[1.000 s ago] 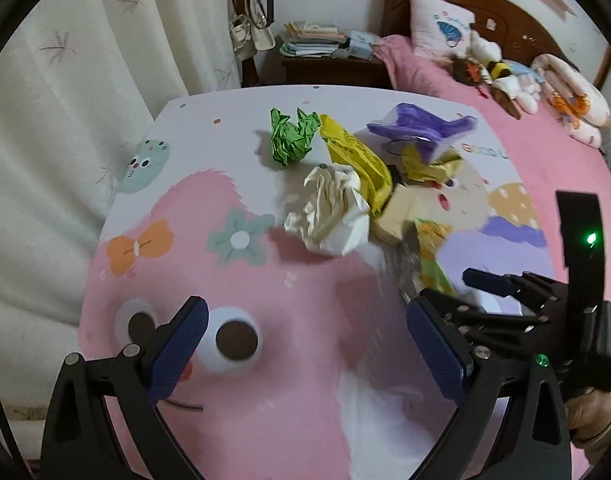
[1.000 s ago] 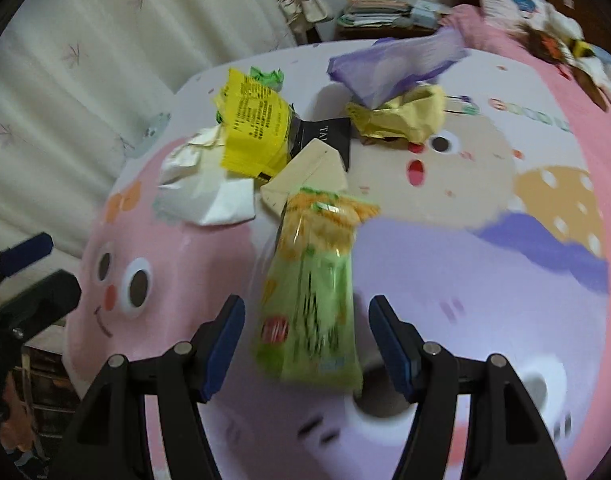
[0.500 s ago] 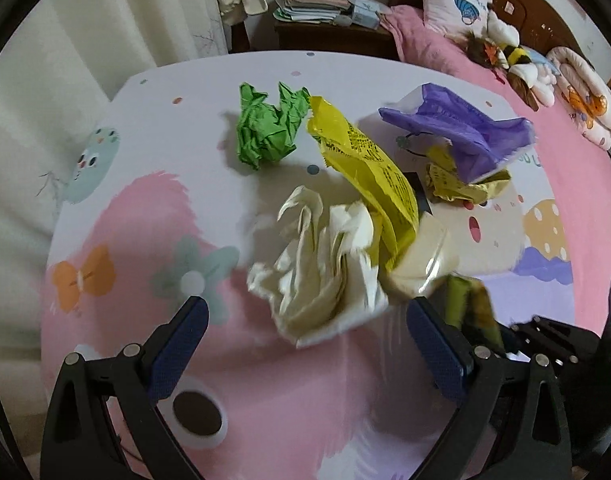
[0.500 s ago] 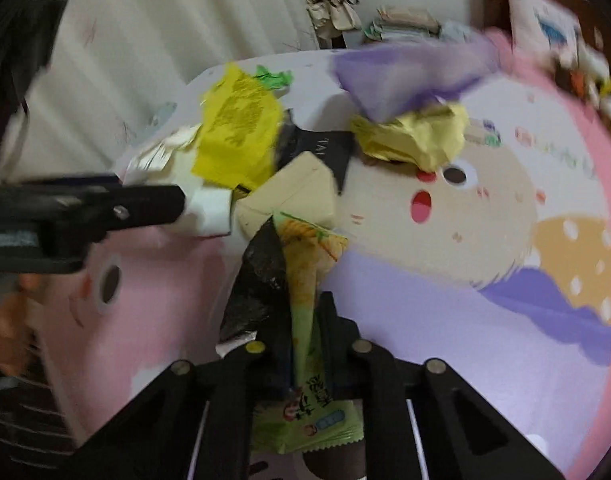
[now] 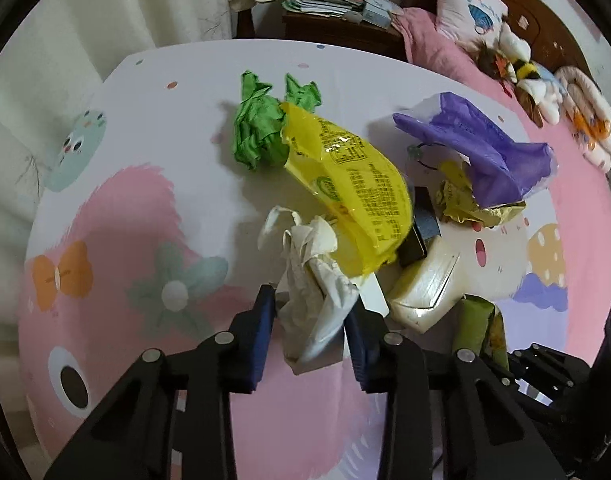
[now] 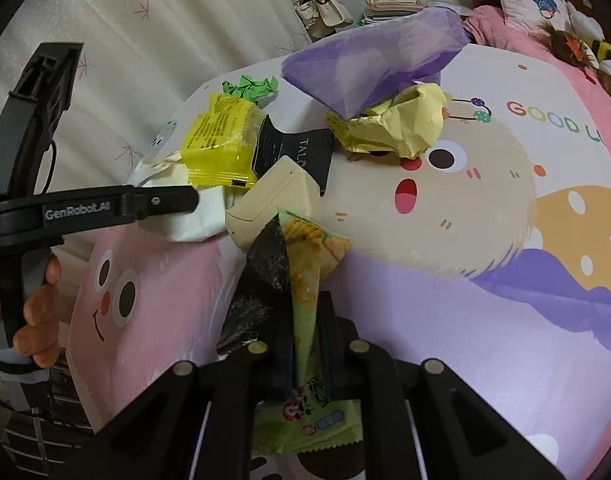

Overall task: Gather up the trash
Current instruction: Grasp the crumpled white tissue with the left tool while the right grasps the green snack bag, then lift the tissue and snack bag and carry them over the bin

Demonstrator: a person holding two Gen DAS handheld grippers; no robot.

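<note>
While the left gripper (image 5: 310, 325) pinches the crumpled white paper (image 5: 313, 280) at the near edge of the trash pile, a yellow wrapper (image 5: 353, 188) lies just beyond it. Seen from the right wrist, the right gripper (image 6: 305, 344) is clamped tight on a green snack packet (image 6: 309, 280) near the cream box (image 6: 273, 204).

The white wad (image 5: 313, 300) looks like soft, matt crumpled paper, creased all over. The yellow wrapper (image 5: 345, 184) is glossy plastic film with glints of light on it. The green wad (image 5: 257, 132) is crinkled and slightly shiny. The purple bag (image 5: 477, 148) is thin, translucent plastic. The cream box (image 6: 273, 200) has a smooth, pearly sheen. The snack packet (image 6: 309, 280) is glossy film. The tablecloth (image 5: 137, 208) is smooth and printed. The left gripper (image 5: 309, 332) is matt black plastic with 2 blue pads (image 5: 261, 336) and bright metal screws.
</note>
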